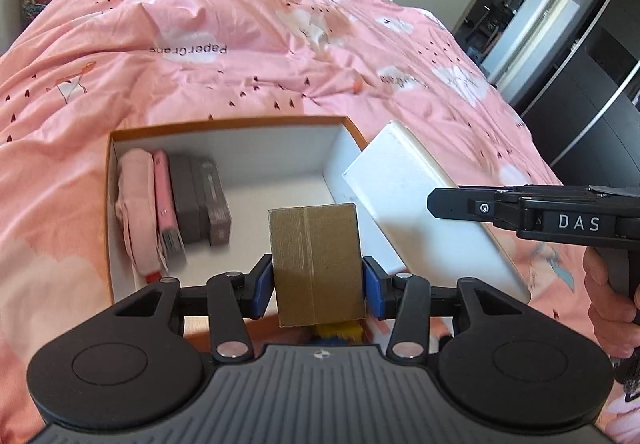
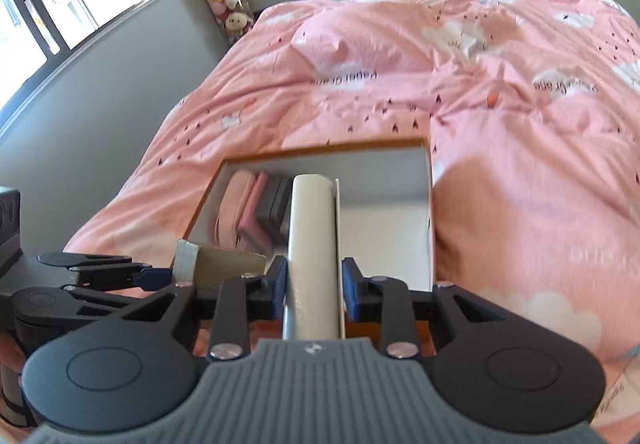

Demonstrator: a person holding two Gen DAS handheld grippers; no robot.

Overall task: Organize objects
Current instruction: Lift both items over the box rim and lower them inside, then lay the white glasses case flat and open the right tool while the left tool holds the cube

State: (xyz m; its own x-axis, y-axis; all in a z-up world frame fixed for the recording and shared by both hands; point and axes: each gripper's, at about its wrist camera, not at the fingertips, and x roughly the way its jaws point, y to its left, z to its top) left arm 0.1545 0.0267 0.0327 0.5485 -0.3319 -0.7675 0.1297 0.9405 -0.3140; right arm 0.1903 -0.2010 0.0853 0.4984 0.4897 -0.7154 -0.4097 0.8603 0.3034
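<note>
Through the left wrist camera, your left gripper [image 1: 319, 282] is pinching a brown cardboard box [image 1: 316, 264] between its blue pads, holding it over the near edge of an open orange-rimmed box [image 1: 224, 123] that is lying on the pink bed cover [image 1: 240, 44]. Pink and grey items [image 1: 172, 204] are standing along that box's left wall. Your right gripper [image 1: 440, 202] is reaching in from the right, carrying a white box [image 1: 400, 180].

Through the right wrist camera, your right gripper [image 2: 314, 286] is clamping the white box [image 2: 312, 228] edge-on above the orange-rimmed box [image 2: 360, 148], with the left gripper [image 2: 160, 278] and its brown cardboard box [image 2: 228, 268] just beside it.
</note>
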